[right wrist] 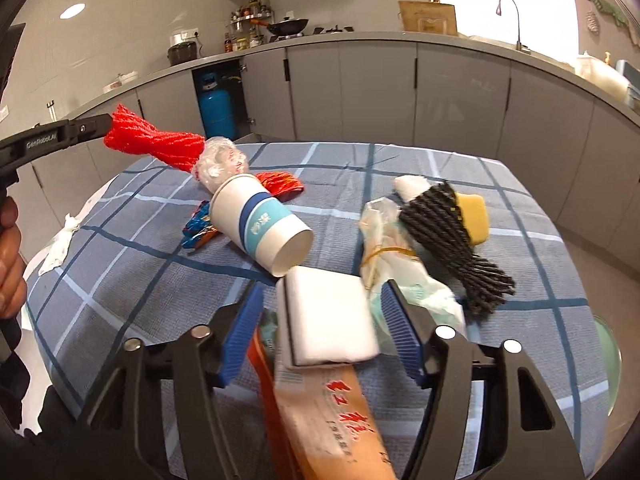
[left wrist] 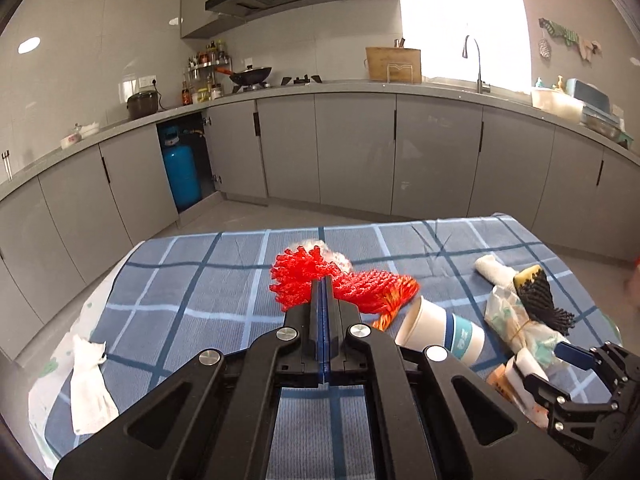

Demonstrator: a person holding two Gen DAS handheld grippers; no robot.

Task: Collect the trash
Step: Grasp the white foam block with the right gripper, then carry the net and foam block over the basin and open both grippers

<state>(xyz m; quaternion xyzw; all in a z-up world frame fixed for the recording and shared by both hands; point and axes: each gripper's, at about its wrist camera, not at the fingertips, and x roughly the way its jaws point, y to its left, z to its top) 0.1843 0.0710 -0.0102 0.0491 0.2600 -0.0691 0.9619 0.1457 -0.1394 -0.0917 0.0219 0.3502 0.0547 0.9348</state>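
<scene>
My left gripper (left wrist: 323,280) is shut on a red foam net (left wrist: 304,280) and holds it above the checked table (left wrist: 192,280); the net (right wrist: 156,142) hangs from that gripper (right wrist: 105,124) in the right wrist view, with clear plastic wrap (right wrist: 220,162) at its lower end. My right gripper (right wrist: 320,300) is open around a white sponge block (right wrist: 324,316) that lies on an orange paper packet (right wrist: 336,416). A paper cup (right wrist: 260,224) lies on its side beyond it. The right gripper (left wrist: 560,364) shows low right in the left wrist view.
A black net with a yellow sponge (right wrist: 460,224), a tied plastic bag (right wrist: 392,264), foil wrappers (right wrist: 200,228) and a crumpled tissue (left wrist: 90,384) lie on the table. Grey kitchen cabinets (left wrist: 352,152) and a blue gas cylinder (left wrist: 182,172) stand beyond the far edge.
</scene>
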